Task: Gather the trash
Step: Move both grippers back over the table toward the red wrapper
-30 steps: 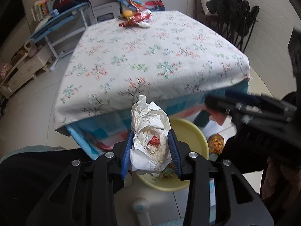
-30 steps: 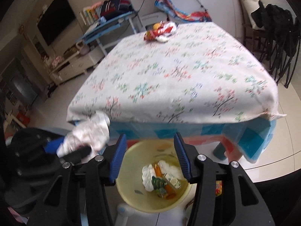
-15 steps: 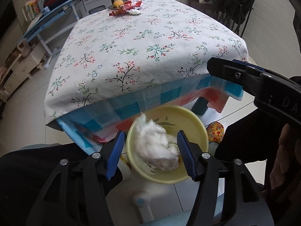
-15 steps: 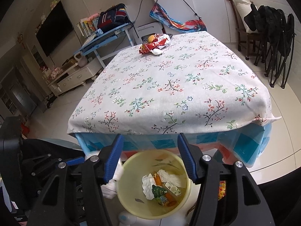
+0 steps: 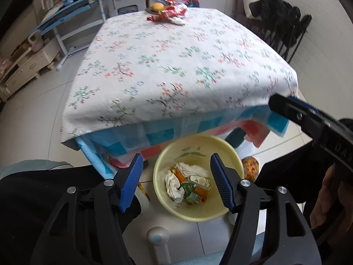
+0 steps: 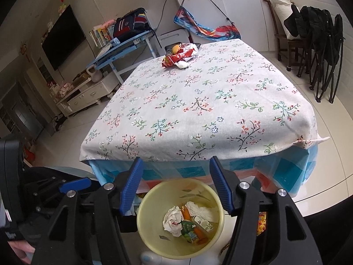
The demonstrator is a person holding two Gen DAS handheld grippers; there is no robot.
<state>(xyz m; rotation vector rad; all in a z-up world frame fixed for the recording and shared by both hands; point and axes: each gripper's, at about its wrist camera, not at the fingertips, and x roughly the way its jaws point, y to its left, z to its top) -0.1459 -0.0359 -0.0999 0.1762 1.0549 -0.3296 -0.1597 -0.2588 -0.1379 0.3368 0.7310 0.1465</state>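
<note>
I am holding my left gripper point(image 5: 174, 176) over the yellow waste bin point(image 5: 231, 209) on the floor at the near table edge, its jaws opening with nothing between them, while the crumpled white paper point(image 5: 173, 184) is lying inside on juice cartons and scraps. My right gripper point(image 6: 174, 184) is also hanging spread and empty above the bin, and the remaining trash, a red snack wrapper point(image 6: 182, 56) with a white tissue wad point(image 6: 182, 65), is sitting at the far edge of the flowered tablecloth point(image 6: 198, 101). I am judging both light, soft and crushable, the wrapper probably slippery, so I am planning to pinch each across its bunched middle.
</note>
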